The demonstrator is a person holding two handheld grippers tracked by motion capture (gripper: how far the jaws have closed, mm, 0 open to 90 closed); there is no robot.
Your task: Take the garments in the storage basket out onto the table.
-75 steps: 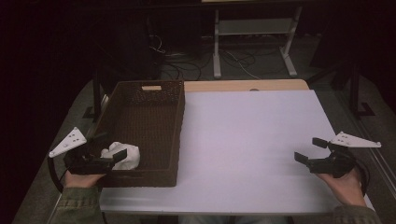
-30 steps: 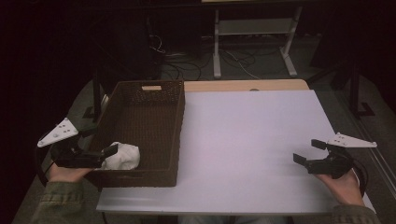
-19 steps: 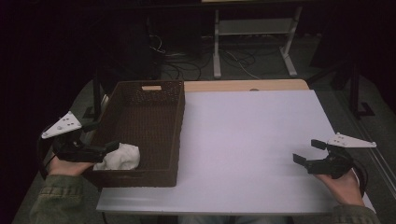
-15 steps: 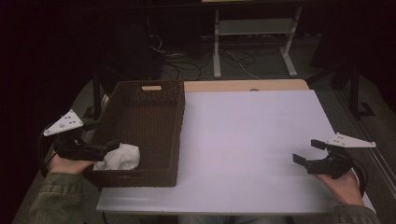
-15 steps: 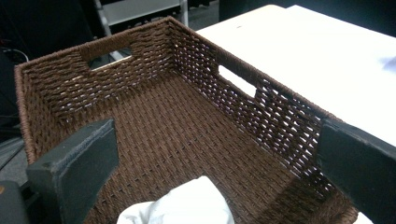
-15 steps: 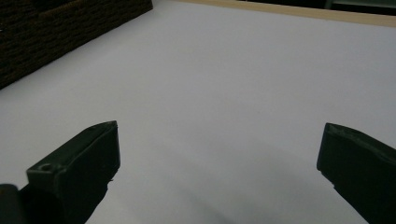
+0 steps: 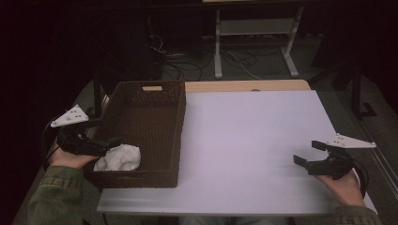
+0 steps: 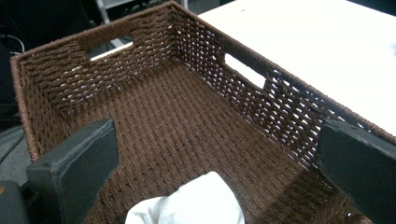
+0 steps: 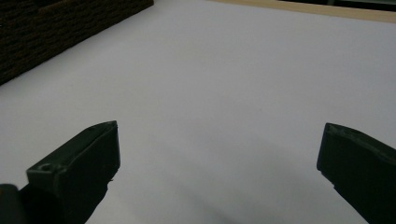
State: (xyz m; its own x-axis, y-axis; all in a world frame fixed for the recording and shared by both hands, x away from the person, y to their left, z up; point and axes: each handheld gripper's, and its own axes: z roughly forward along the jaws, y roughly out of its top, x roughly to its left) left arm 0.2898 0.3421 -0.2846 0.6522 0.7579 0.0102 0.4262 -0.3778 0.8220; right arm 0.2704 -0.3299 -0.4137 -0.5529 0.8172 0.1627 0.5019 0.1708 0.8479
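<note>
Left gripper view: white cloth (image 8: 187,200) lies between the wide-open left hand-held gripper (image 8: 215,168) jaws, ungripped.

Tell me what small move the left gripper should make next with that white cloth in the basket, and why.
Probably ease the left gripper forward and down over the white cloth, then close. Its jaws stand wide open and the cloth lies loose between and below them on the floor of the wicker basket, near the corner closest to the person, not gripped.

We see a dim room: a white-topped table (image 7: 253,140) mid-frame, a pale metal stand (image 7: 253,33) at upper centre, cables (image 7: 187,61) across the dark floor (image 7: 338,93).
</note>
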